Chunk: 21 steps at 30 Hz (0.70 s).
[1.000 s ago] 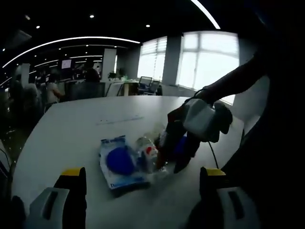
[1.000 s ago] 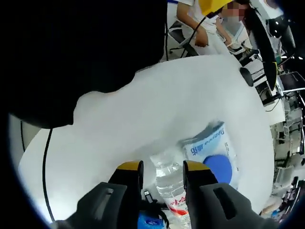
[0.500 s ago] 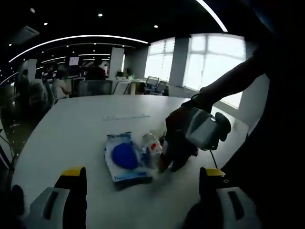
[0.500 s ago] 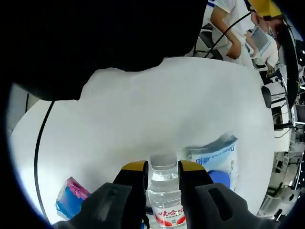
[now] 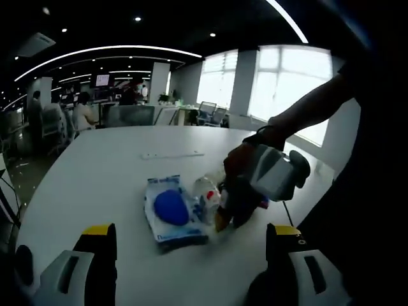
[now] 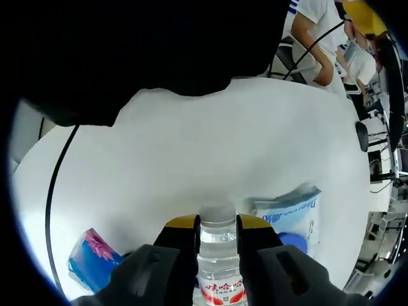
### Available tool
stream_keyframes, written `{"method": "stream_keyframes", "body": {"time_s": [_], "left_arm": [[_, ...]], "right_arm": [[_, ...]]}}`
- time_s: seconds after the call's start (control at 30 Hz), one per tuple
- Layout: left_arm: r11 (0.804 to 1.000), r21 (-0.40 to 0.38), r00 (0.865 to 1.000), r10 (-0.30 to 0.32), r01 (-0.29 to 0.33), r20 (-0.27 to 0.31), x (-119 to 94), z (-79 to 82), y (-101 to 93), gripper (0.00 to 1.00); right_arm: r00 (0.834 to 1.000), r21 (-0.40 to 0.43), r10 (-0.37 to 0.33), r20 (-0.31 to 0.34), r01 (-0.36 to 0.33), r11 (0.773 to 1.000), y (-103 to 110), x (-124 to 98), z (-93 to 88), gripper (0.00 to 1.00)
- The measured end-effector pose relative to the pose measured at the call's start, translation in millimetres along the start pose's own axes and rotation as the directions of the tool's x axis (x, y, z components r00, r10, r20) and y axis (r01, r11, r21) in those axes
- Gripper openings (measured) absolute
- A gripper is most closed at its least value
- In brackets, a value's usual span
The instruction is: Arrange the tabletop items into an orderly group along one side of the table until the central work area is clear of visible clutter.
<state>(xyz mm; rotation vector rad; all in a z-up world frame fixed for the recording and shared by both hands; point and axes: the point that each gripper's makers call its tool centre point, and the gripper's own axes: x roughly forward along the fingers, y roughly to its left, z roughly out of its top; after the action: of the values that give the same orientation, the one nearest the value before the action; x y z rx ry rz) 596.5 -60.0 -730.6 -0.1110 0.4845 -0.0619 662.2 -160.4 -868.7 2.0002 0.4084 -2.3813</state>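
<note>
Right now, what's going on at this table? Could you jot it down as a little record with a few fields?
surface: white table
right gripper: shut on the water bottle, its jaws pressed to the bottle's sides just under the cap
left gripper: open, holding nothing, above the near table edge
white and blue packet: lying flat beside the bottle
blue and pink pack: lying on the table on the bottle's other side
background: office with desks, windows and people
</note>
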Motion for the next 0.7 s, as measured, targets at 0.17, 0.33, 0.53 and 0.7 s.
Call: {"method": "stream_keyframes", "body": {"time_s": [0.17, 0.33, 0.53, 0.7], "left_arm": [[1.000, 0.005, 1.000, -0.003, 0.003, 0.000, 0.8, 0.8, -0.8, 0.96], [1.000, 0.007, 1.000, -0.003, 0.004, -0.005, -0.1, 1.0, -1.7, 0.95], [1.000, 0.018, 1.000, -0.005, 0.005, -0.007, -0.5, 3.8, -1.2, 0.95], [1.000, 0.027, 1.000, -0.005, 0.005, -0.002, -0.8, 6.0, -0.6, 0.95]], "right_arm": [[1.000, -0.022, 0.013, -0.014, -0.013, 1.000, 5.4, -2.1, -1.0, 0.16], [1.000, -0.020, -0.004, -0.020, 0.003, 1.000, 5.3, -9.5, -1.6, 0.16], [0.999, -0.007, -0.040, -0.016, 0.040, 0.999, 4.9, -18.6, -2.5, 0.16], [0.997, 0.017, -0.075, -0.007, 0.076, 0.997, 3.7, -26.7, -2.2, 0.16]]}}
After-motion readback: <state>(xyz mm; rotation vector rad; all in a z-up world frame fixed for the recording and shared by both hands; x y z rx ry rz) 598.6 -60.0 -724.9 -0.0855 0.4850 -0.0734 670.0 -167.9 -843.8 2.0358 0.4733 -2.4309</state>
